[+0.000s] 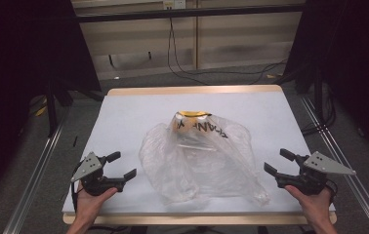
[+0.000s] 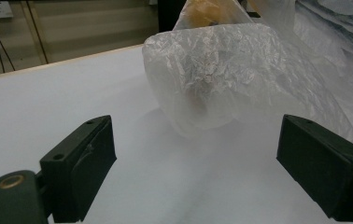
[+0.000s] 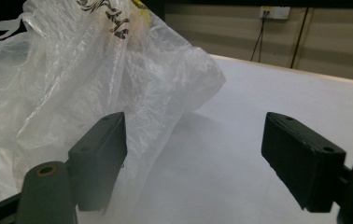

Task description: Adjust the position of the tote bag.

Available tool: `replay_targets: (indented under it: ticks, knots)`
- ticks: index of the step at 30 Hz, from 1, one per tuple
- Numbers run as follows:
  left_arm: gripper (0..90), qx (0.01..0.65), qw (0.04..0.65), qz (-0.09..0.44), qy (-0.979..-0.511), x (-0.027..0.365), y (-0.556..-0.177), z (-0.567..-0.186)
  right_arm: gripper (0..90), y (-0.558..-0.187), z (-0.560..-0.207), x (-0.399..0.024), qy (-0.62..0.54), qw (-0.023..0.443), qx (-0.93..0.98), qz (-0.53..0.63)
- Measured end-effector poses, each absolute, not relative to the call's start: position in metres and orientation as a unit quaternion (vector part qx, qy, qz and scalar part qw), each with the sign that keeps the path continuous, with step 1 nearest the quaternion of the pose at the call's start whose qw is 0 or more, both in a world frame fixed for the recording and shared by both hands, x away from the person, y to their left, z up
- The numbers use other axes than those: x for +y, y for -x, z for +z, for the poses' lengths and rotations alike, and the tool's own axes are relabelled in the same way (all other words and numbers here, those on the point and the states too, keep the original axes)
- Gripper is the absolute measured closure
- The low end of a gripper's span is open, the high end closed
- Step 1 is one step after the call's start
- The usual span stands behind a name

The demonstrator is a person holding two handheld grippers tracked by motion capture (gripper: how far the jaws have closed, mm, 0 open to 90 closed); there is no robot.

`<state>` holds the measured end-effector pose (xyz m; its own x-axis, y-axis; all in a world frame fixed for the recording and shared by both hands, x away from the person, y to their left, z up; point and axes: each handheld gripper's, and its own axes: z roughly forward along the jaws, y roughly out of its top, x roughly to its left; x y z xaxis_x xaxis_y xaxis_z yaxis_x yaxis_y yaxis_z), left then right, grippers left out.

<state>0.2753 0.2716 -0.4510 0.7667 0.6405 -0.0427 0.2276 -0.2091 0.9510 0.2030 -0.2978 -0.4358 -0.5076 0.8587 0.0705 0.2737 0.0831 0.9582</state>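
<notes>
1. A crumpled, translucent clear plastic bag with black printed lettering [image 1: 199,158] lay in the middle of the bench, spread wide across the near half of its surface.
2. Something yellow [image 1: 192,114] showed through the plastic at the bag's far end, where the film rose highest; what it was could not be told.
3. In the left hand-held gripper view the bag [image 2: 230,74] bulged as a rounded, wrinkled fold ahead of the jaws and toward their right, resting on the surface.
4. In the right hand-held gripper view the bag [image 3: 72,79] filled the left side, its film reaching down behind the left jaw; whether it touched that jaw could not be told.
5. The left hand-held gripper [image 1: 121,165] sat near the bench's near left corner, just beside the bag's left edge, pointing toward it, with its jaws standing wide apart and nothing between them.
6. The right hand-held gripper [image 1: 278,163] sat near the near right corner, close to the bag's right edge, likewise pointing inward with its jaws spread wide and gripping nothing.
7. Each was held by a hand coming in from the near edge.
8. The bench was a white-topped rectangular table with a pale wooden rim [image 1: 124,122].
9. Beyond it lay a grey floor with black cables [image 1: 187,68] along a pale wall.
</notes>
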Motion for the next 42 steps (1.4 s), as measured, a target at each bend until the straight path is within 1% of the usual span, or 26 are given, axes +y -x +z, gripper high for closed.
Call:
replay_targets:
  ticks: [9, 10, 12, 15, 16, 17, 18, 20, 21, 22, 26, 28, 31, 32, 33, 36, 37, 40, 42]
  knots:
    - [15.6, 0.278, 0.562, 0.177, -0.758, 0.266, -0.271, -0.449, 23.8, -0.201, -0.434, -0.299, -0.404, 0.274, 0.686, 0.540]
    - [15.6, 0.271, 0.559, 0.177, -0.763, 0.266, -0.270, -0.448, 23.7, -0.201, -0.434, -0.298, -0.408, 0.269, 0.684, 0.542]
    - [18.7, 0.264, 0.562, 0.171, -0.765, 0.261, -0.266, -0.444, 25.2, -0.201, -0.435, -0.299, -0.404, 0.259, 0.692, 0.539]
    - [20.1, 0.250, 0.561, 0.176, -0.770, 0.256, -0.263, -0.441, 26.1, -0.201, -0.435, -0.299, -0.401, 0.253, 0.695, 0.540]
    - [23.6, 0.242, 0.563, 0.176, -0.771, 0.252, -0.259, -0.440, 29.0, -0.201, -0.434, -0.299, -0.398, 0.252, 0.693, 0.545]
    - [25.1, 0.242, 0.563, 0.176, -0.771, 0.252, -0.259, -0.440, 29.0, -0.201, -0.434, -0.299, -0.398, 0.252, 0.693, 0.545]
    - [26.5, 0.239, 0.565, 0.176, -0.770, 0.250, -0.257, -0.439, 32.6, -0.200, -0.432, -0.298, -0.392, 0.244, 0.694, 0.553]
    - [27.7, 0.240, 0.567, 0.171, -0.770, 0.249, -0.256, -0.438, 33.7, -0.200, -0.431, -0.297, -0.389, 0.245, 0.693, 0.555]
    - [28.8, 0.235, 0.567, 0.172, -0.770, 0.247, -0.255, -0.437, 36.3, -0.199, -0.431, -0.296, -0.387, 0.241, 0.694, 0.557]
    - [32.9, 0.228, 0.569, 0.168, -0.772, 0.245, -0.253, -0.435, 40.5, -0.198, -0.430, -0.295, -0.378, 0.233, 0.698, 0.561]
    - [35.4, 0.217, 0.574, 0.155, -0.774, 0.238, -0.248, -0.433, 45.0, -0.196, -0.428, -0.293, -0.368, 0.224, 0.702, 0.567]
    - [39.5, 0.207, 0.570, 0.147, -0.782, 0.231, -0.243, -0.432, 50.3, -0.193, -0.425, -0.292, -0.356, 0.213, 0.707, 0.572]
    - [42.0, 0.199, 0.570, 0.141, -0.785, 0.226, -0.240, -0.431, 52.8, -0.189, -0.423, -0.290, -0.347, 0.208, 0.713, 0.573]
    - [44.4, 0.190, 0.573, 0.134, -0.786, 0.224, -0.238, -0.431, 54.3, -0.185, -0.421, -0.286, -0.339, 0.204, 0.717, 0.574]
    - [44.3, 0.192, 0.568, 0.136, -0.789, 0.223, -0.236, -0.430, 55.4, -0.183, -0.421, -0.285, -0.333, 0.201, 0.722, 0.572]
    - [44.8, 0.184, 0.570, 0.122, -0.792, 0.220, -0.231, -0.426, 53.0, -0.181, -0.420, -0.279, -0.326, 0.199, 0.726, 0.572]
    - [45.5, 0.182, 0.566, 0.127, -0.794, 0.220, -0.229, -0.423, 52.0, -0.180, -0.420, -0.278, -0.326, 0.196, 0.727, 0.571]
    - [48.5, 0.162, 0.566, 0.110, -0.800, 0.215, -0.225, -0.421, 49.6, -0.174, -0.423, -0.274, -0.323, 0.190, 0.734, 0.566]
    - [48.7, 0.154, 0.565, 0.100, -0.805, 0.210, -0.224, -0.422, 48.1, -0.169, -0.425, -0.273, -0.324, 0.184, 0.741, 0.558]
